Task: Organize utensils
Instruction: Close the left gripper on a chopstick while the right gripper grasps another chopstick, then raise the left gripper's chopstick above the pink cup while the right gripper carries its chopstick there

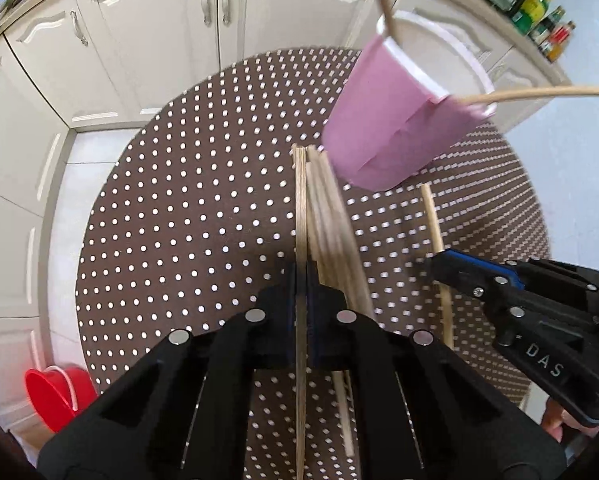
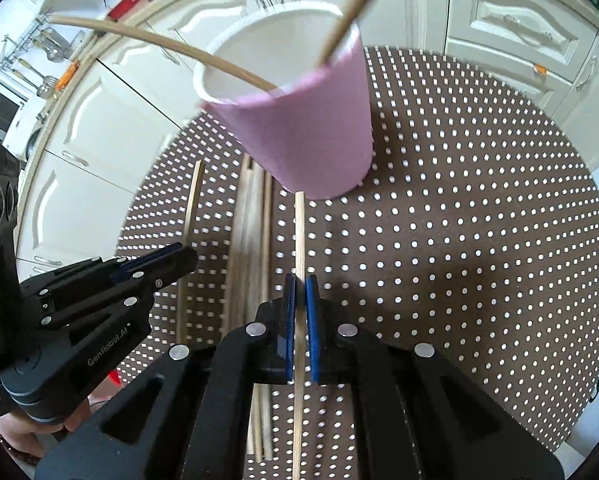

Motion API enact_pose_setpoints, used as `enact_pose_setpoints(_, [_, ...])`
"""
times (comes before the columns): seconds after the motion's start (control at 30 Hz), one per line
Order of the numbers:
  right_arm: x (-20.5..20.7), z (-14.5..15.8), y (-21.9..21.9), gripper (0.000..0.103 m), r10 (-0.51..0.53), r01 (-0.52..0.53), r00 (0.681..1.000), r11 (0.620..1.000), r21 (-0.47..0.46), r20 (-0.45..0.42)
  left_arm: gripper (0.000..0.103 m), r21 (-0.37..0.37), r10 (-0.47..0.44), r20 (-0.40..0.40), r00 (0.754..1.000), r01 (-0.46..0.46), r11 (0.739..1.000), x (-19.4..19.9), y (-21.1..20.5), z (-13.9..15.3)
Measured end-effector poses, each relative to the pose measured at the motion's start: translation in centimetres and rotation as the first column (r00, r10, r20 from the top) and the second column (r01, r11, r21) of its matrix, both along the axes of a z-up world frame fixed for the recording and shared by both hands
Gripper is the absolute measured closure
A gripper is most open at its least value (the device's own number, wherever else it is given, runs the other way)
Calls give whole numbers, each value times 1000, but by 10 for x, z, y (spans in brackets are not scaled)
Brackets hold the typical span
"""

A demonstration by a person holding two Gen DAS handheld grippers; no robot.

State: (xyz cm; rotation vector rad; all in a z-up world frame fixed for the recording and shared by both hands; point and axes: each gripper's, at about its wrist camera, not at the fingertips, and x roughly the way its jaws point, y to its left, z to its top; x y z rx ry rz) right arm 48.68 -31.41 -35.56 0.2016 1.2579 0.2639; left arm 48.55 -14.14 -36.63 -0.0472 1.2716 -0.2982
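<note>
On the round dotted table (image 2: pixel 479 240), pink cup (image 2: pixel 311 132) holding two chopsticks (image 2: pixel 179 46), loose chopsticks (image 2: pixel 251 240) lying beside it, left gripper (image 1: pixel 301 280) clamped on one chopstick (image 1: pixel 300 216), right gripper (image 2: pixel 300 292) pinching another chopstick (image 2: pixel 299 232).

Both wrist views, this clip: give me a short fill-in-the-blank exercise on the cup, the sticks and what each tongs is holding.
1. The cup on the dotted table is ____ in colour.
2. The number of sticks already standing in the cup is ____.
3. The right tongs are shut on a single wooden ____.
4. The left tongs are shut on one stick from the ____ of sticks lying on the table.

Missing words: pink; two; stick; bundle
</note>
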Motion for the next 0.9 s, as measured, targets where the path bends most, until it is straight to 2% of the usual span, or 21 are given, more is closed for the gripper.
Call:
enact_pose_setpoints(0.23, [-23, 42, 3, 99, -26, 21, 994, 999, 48, 106, 97, -74, 13, 94, 995, -6, 997, -26, 16, 58])
enact_pose_setpoints(0.47, [-51, 89, 11, 99, -55, 31, 968, 994, 101, 246, 97, -125, 20, 195, 981, 4, 992, -57, 37, 113])
enact_pose_setpoints(0.67, [-63, 107, 36, 99, -62, 28, 938, 994, 103, 342, 97, -147, 15, 270, 963, 26, 989, -69, 40, 147])
enact_pose_setpoints(0.9, [-71, 131, 38, 99, -71, 39, 908, 996, 86, 414, 98, -166, 4, 330, 944, 53, 985, -76, 41, 177])
